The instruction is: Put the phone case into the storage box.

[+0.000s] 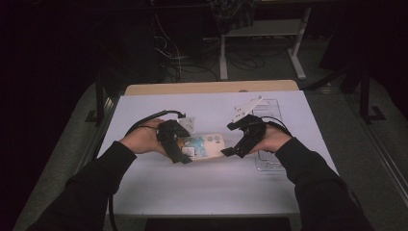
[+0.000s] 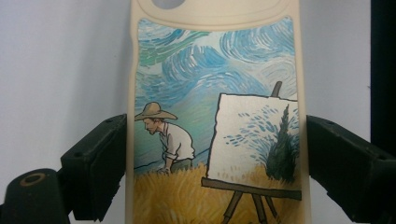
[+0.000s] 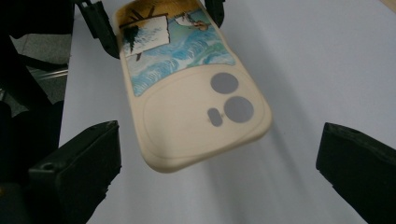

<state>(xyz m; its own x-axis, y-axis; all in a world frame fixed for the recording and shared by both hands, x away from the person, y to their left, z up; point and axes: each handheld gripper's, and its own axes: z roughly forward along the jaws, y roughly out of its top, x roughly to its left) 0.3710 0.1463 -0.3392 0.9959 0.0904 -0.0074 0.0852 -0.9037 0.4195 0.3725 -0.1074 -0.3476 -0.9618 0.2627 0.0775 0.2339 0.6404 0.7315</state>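
Both forearms enter the high view from 6 o'clock, sleeves dark, hands angled inward toward the middle of the table (image 1: pixel 144 192). The left tongs (image 1: pixel 184 156) point toward 3 o'clock; the right tongs (image 1: pixel 228 151) point toward 9 o'clock, so the two face each other across the phone case (image 1: pixel 204 146). The case, cream-rimmed with a painted scene of a man in a straw hat beside an easel, sits between them just above the white table surface; the shadow under its camera end in the right gripper view suggests that end is lifted clear. Open white table lies toward 6 o'clock and 12 o'clock of the case; a clear tray (image 1: pixel 269 161) sits at 3 o'clock, under the right hand, near the table's right edge. In the left gripper view the left tongs (image 2: pixel 215 172) are clamped on the case (image 2: pixel 215 116), one jaw pressed against each long side. In the right gripper view the right tongs (image 3: pixel 219 172) stand wide apart, holding nothing, with the camera end of the case (image 3: pixel 187 121) between the jaws and clear of both.
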